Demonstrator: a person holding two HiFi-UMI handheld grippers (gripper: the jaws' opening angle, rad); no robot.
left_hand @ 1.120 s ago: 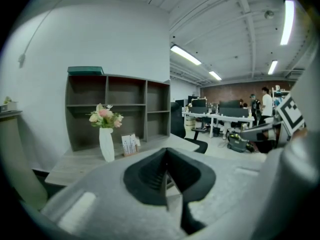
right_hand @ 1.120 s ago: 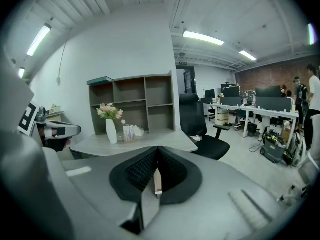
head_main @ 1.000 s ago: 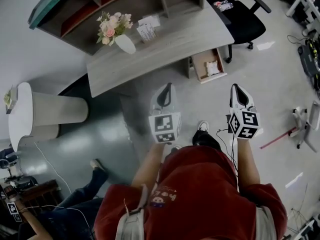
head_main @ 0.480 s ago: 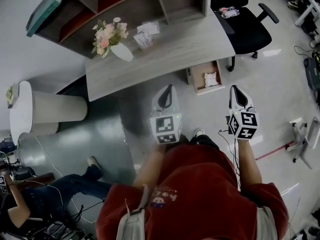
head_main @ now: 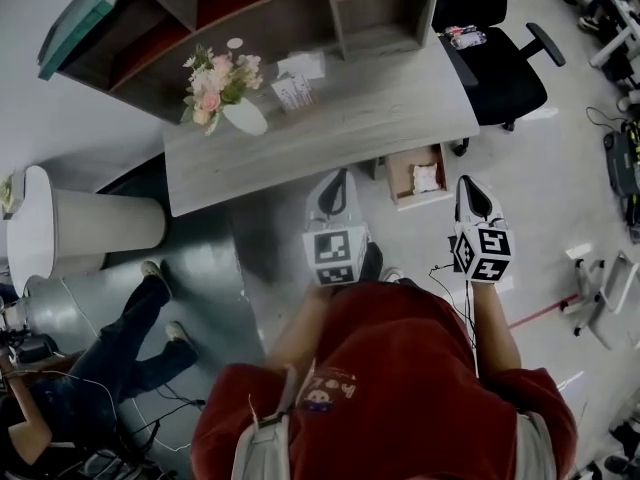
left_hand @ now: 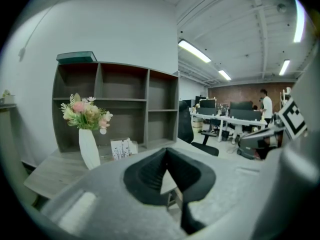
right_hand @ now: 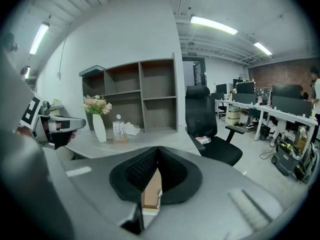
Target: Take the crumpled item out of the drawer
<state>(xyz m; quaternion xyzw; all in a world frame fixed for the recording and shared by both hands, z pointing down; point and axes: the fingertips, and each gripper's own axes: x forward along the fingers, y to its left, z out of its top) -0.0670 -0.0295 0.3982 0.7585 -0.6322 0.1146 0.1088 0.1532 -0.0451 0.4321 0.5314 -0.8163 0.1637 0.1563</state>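
Observation:
An open wooden drawer (head_main: 415,174) juts out from under the grey desk (head_main: 320,118), near its right end. A white crumpled item (head_main: 427,177) lies inside it. Both grippers are held out at chest height, short of the desk. My left gripper (head_main: 337,177) is shut and empty, left of the drawer. My right gripper (head_main: 468,183) is shut and empty too, just right of the drawer. In the right gripper view the brown drawer (right_hand: 151,188) shows below the closed tips (right_hand: 158,149). The left gripper view has its closed tips (left_hand: 166,150) aimed at the desk.
A white vase of flowers (head_main: 228,86) and a small card stand (head_main: 292,90) sit on the desk, with a shelf unit (head_main: 260,8) behind. A black office chair (head_main: 497,43) stands right of the desk. A seated person (head_main: 90,368) and a white round table (head_main: 40,230) are at the left.
The desk and drawer have come closer to both grippers as I step forward. The grippers stay shut and level. The person on the left has shifted their legs.

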